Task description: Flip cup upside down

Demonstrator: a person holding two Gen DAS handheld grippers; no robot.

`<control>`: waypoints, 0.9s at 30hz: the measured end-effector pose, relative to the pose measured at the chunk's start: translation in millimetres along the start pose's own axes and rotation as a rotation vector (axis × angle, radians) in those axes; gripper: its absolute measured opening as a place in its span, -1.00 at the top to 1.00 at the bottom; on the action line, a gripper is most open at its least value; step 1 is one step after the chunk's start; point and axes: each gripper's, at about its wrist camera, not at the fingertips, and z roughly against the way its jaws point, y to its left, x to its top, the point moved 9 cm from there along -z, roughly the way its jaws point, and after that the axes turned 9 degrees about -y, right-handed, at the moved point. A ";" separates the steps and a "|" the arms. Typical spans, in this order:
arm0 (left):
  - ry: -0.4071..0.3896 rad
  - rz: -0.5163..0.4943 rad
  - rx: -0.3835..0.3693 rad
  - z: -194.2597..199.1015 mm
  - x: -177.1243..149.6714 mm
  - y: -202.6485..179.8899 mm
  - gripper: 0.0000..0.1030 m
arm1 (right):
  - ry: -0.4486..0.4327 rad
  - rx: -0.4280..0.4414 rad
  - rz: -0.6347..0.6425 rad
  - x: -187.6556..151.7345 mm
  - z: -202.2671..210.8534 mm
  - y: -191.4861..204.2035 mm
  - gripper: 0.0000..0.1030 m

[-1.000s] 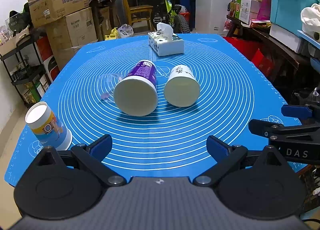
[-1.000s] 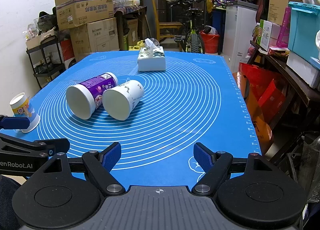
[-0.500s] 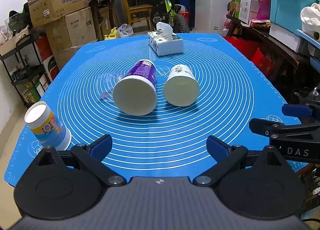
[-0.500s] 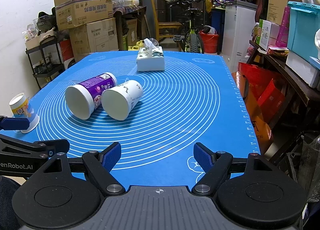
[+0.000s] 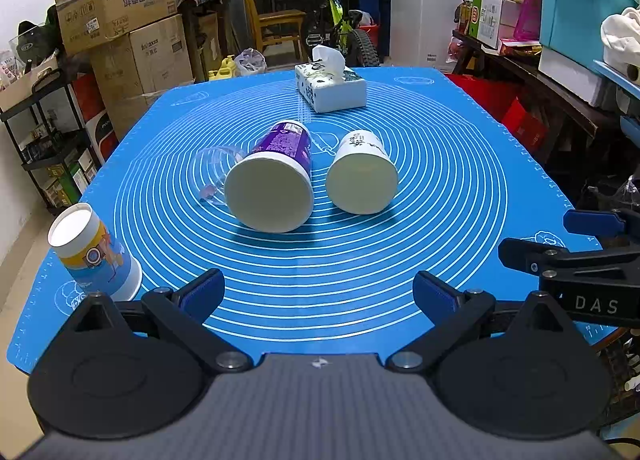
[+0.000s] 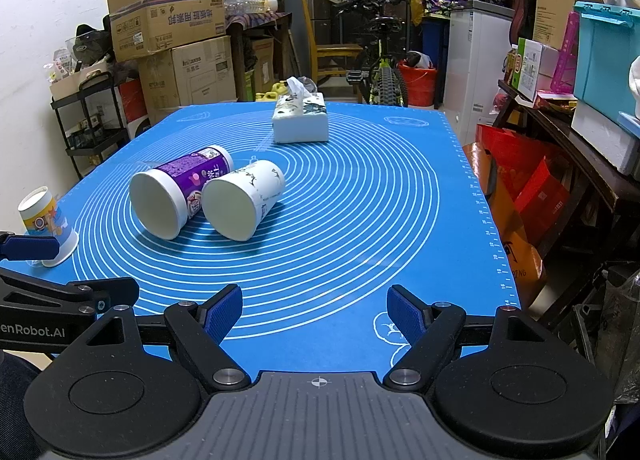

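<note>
Cups: we count four on the blue mat (image 5: pixel 440 260). A purple cup (image 5: pixel 276 179) and a white cup (image 5: pixel 362 173) lie on their sides mid-mat, a clear cup (image 5: pixel 214 173) lies beside the purple one, and a yellow-and-blue cup (image 5: pixel 94 256) stands upside down at the near left corner.
Tissue box (image 5: pixel 332 89): one, near the far edge.
Left gripper (image 5: pixel 318 292): we see it spread, holding nothing.
Right gripper (image 6: pixel 316 310): spread, holding nothing.
View difference: we see the clear cup plainly only in the left wrist view.

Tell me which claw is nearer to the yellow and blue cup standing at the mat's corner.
Left. The left claw hangs open with the yellow and blue cup just beside its left finger. The right claw, also open, sits farther right, with the left claw between it and the cup.
</note>
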 end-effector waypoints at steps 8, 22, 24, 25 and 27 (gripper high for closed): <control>-0.006 0.001 0.000 -0.5 2.7 -0.7 -0.93 | -0.005 -0.002 -0.007 7.4 0.7 -9.0 -0.60; -0.120 -0.005 0.004 -36.4 34.3 -20.2 -0.93 | -0.051 -0.022 -0.043 25.7 -17.7 -36.1 -0.60; -0.138 -0.027 0.001 -47.2 42.0 -27.6 -0.93 | -0.053 -0.029 -0.054 26.9 -23.1 -42.5 -0.60; -0.149 -0.040 0.002 -51.9 45.7 -31.1 -0.93 | -0.052 -0.035 -0.060 27.1 -26.2 -46.2 -0.60; -0.168 -0.077 0.011 -63.9 53.3 -39.3 -0.93 | -0.050 -0.044 -0.071 27.1 -32.0 -52.6 -0.60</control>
